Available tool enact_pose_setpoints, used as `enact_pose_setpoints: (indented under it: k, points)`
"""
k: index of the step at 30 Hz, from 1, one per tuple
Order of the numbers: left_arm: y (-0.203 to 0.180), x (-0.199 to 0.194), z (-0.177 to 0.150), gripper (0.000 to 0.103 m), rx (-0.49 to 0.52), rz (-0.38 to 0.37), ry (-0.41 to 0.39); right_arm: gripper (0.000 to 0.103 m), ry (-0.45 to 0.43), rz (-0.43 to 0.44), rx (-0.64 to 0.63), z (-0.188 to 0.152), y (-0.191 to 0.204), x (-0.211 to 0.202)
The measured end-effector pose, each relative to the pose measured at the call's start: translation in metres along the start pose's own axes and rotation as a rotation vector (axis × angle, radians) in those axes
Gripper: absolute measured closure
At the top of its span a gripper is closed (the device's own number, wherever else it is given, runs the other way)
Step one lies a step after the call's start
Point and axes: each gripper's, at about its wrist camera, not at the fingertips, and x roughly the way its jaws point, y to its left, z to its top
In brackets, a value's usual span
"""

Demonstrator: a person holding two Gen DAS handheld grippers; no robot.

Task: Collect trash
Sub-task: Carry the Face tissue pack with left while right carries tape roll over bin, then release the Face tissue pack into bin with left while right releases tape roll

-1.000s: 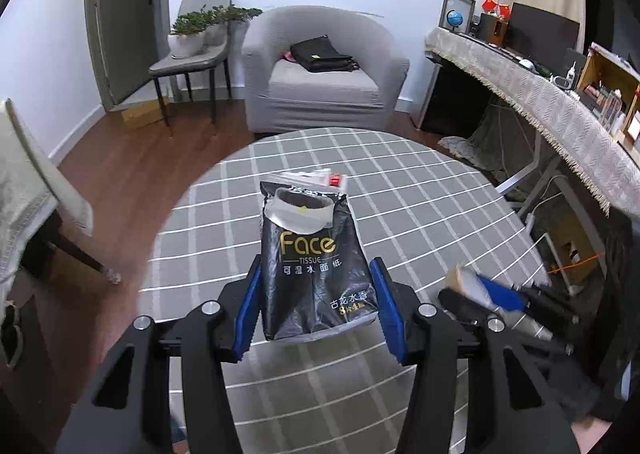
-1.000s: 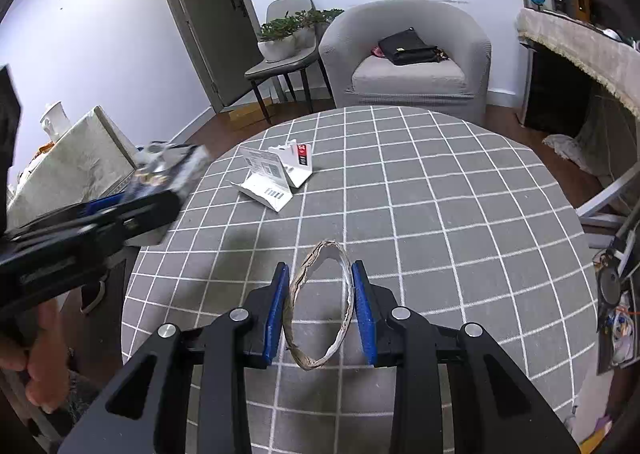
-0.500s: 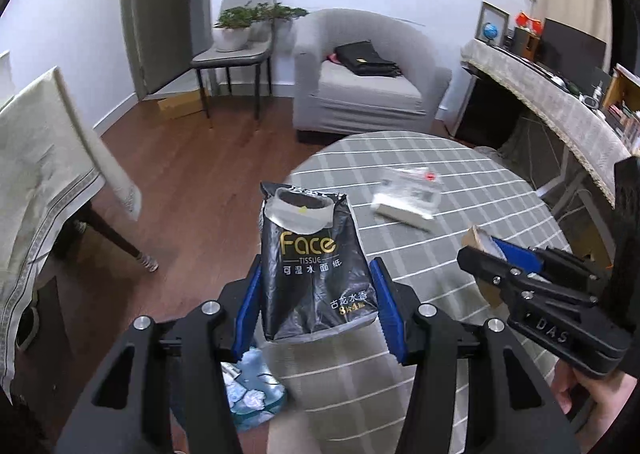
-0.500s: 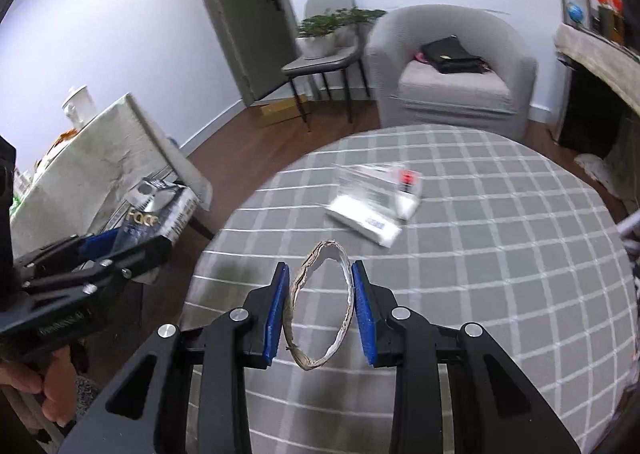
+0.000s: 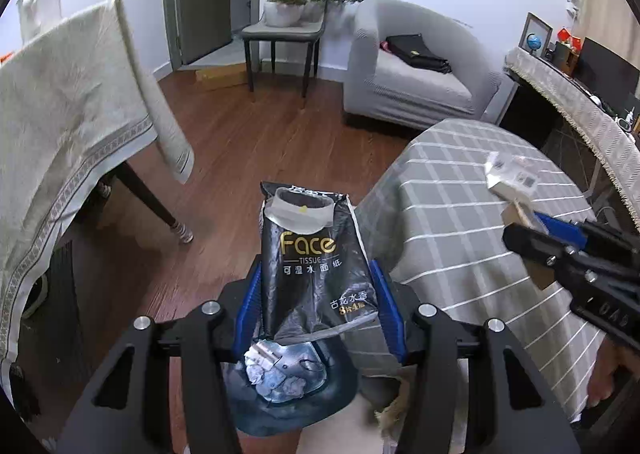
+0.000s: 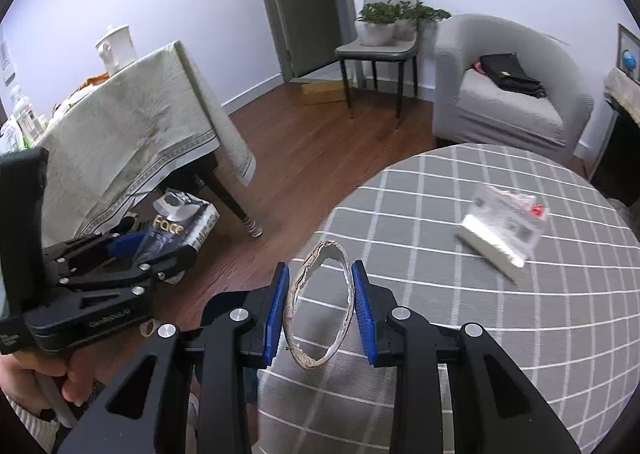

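Observation:
My left gripper [image 5: 316, 268] is shut on a black "Face" tissue pack [image 5: 312, 246], held upright over the wooden floor just left of the round table [image 5: 460, 222]. Right below it sits a dark-lined trash bin [image 5: 340, 394] with crumpled paper inside. My right gripper [image 6: 320, 274] is shut on a thin cardboard ring [image 6: 294, 294] above the table's left edge [image 6: 480, 334]. In the right wrist view the left gripper [image 6: 136, 250] with its tissue pack [image 6: 176, 226] shows at the left. A white packet [image 6: 504, 230] lies on the table.
A table draped in a beige cloth [image 5: 60, 114] stands to the left, its dark leg [image 5: 152, 202] near the bin. A grey armchair [image 5: 412, 82] and a chair with potted plants [image 5: 288, 26] stand at the back. A person's hand [image 6: 36, 378] grips the left handle.
Both grippers have swung left from over the middle of the round table to its left edge. The trash bin has come into view under the tissue pack. Both grips are unchanged.

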Motion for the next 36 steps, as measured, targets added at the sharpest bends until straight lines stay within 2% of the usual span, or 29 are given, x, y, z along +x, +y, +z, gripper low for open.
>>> enact_pose_setpoints:
  k: [13,22,30,36]
  points:
    - [0.061,0.048,-0.053,0.048,-0.070,-0.012,0.119,0.071,0.069,0.053,-0.059,0.006,0.051,0.042]
    - [0.107,0.092,-0.086,0.048,-0.185,-0.037,0.251,0.071,0.120,0.086,-0.090,0.004,0.080,0.075]
    - [0.115,0.129,-0.119,0.048,-0.170,-0.015,0.367,0.071,0.158,0.121,-0.092,0.004,0.099,0.100]
    - [0.115,0.137,-0.132,0.038,-0.147,-0.043,0.407,0.071,0.187,0.121,-0.099,0.003,0.113,0.117]
